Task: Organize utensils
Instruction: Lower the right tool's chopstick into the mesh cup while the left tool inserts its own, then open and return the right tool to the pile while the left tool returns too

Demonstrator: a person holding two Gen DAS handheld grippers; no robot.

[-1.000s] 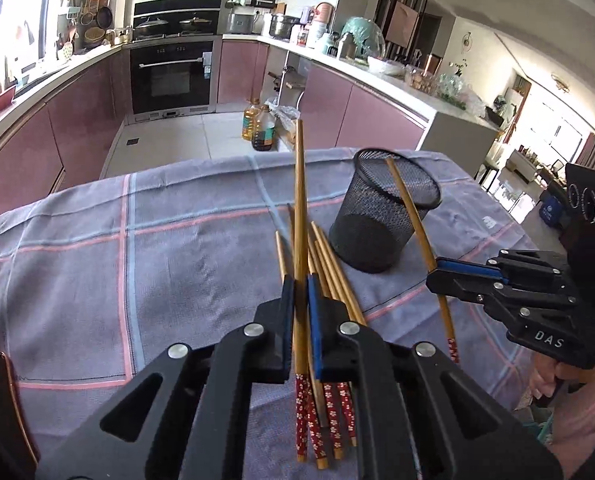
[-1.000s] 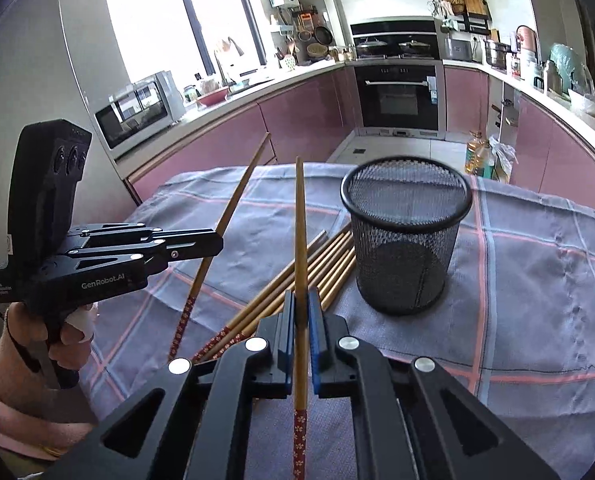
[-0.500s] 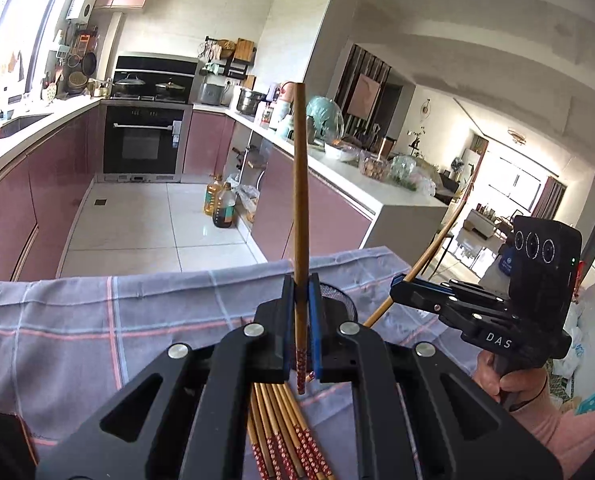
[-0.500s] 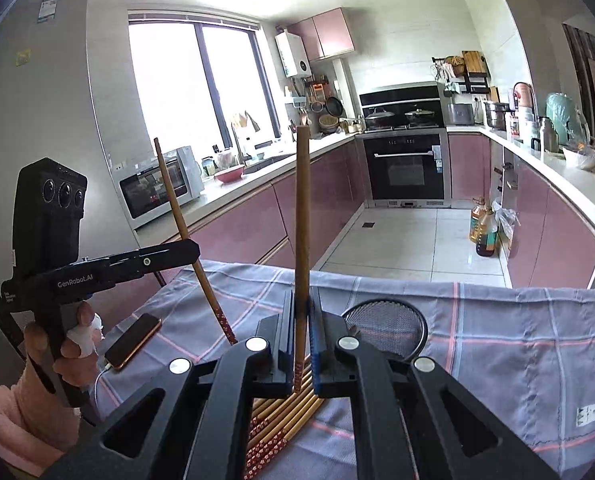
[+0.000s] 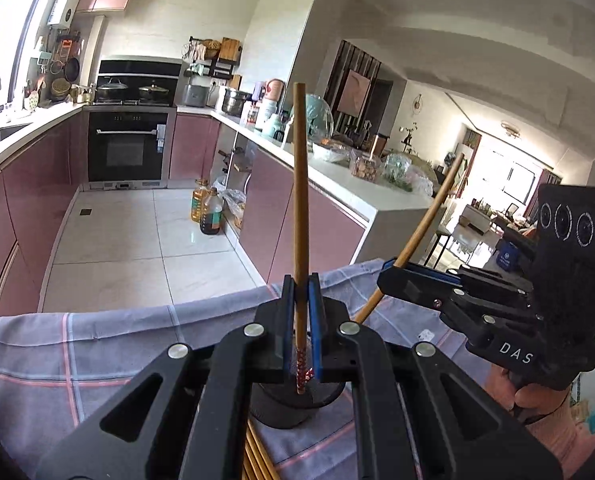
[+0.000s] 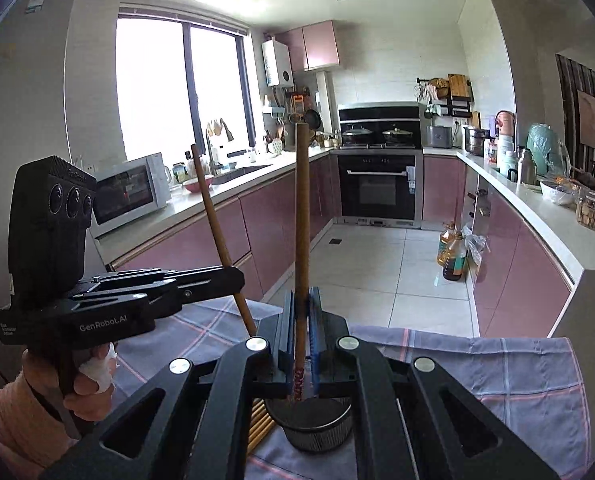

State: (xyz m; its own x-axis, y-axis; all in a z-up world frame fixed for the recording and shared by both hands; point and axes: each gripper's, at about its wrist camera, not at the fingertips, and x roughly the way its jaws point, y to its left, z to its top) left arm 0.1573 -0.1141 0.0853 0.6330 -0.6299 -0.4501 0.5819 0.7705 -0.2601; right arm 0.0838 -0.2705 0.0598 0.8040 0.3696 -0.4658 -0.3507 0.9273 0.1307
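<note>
Both jaws clamp a chopstick each, L gripper (image 5: 300, 312) & R gripper (image 6: 302, 320), patterned ends over mesh cup (image 6: 317, 428) on checked cloth (image 6: 517, 380).

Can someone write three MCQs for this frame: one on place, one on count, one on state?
1. Where is the black mesh cup?
A. on the checked cloth, under both chopstick tips
B. on the kitchen floor
C. on the counter

2. How many chopsticks are held in the air?
A. none
B. one
C. two

3. How are the jaws of the left gripper?
A. wide open
B. shut on a chopstick
C. shut on nothing

Answers:
1 A, the patterned tips hang just above its rim.
2 C, left chopstick in the left gripper, right chopstick in the right gripper.
3 B, the blue pads pinch the stick upright.
</note>
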